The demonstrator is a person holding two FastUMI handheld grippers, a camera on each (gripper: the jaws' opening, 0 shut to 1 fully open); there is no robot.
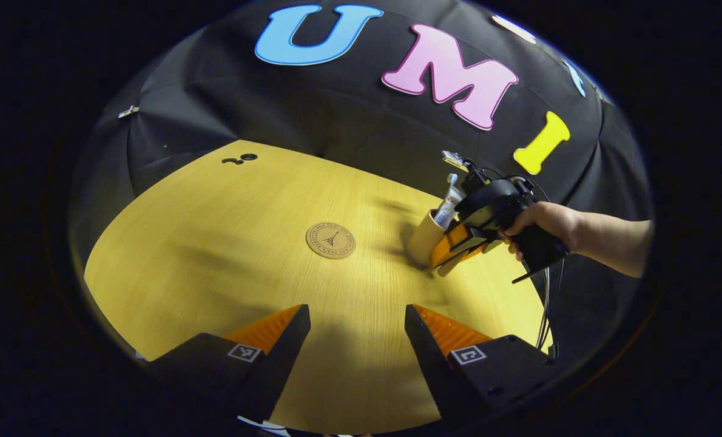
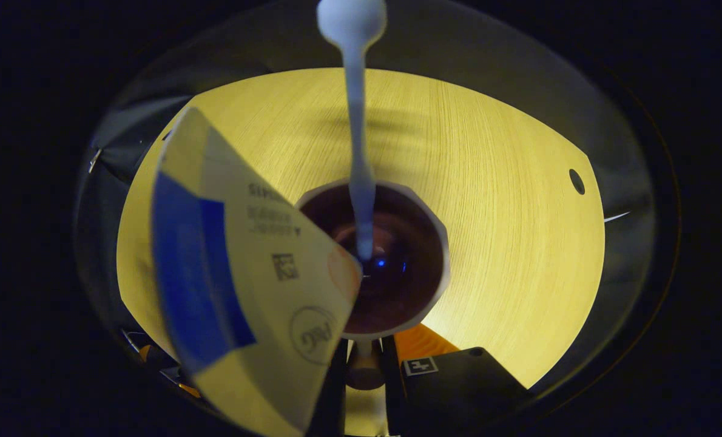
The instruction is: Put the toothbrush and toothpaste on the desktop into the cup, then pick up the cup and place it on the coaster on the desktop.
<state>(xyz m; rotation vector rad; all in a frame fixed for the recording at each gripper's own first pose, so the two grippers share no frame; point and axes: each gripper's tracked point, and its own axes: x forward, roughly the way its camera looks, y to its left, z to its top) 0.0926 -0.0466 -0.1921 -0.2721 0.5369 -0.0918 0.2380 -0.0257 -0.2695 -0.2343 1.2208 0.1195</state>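
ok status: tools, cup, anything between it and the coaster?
Left tool open, idle over desk. Right tool at the cup, grip unclear. Toothbrush and toothpaste in cup. Path to coaster clear.

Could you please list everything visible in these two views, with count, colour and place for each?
Table: one, yellow wood grain, fronting the black cloth wall.
Coaster: one, tan, round, lying flat mid-table, apart from the cup.
Cup: one, pale outside and dark inside, on the table to the right of the coaster in the left gripper view.
Toothbrush: one, white, standing in the cup.
Toothpaste: one, cream and blue tube, standing in the cup.
Holes: a few, dark, at the table's far left edge.
Left tool: one, open, above the table's near edge.
Right tool: one, at the cup's side; grip unclear.
Hand: one, holding the right tool.
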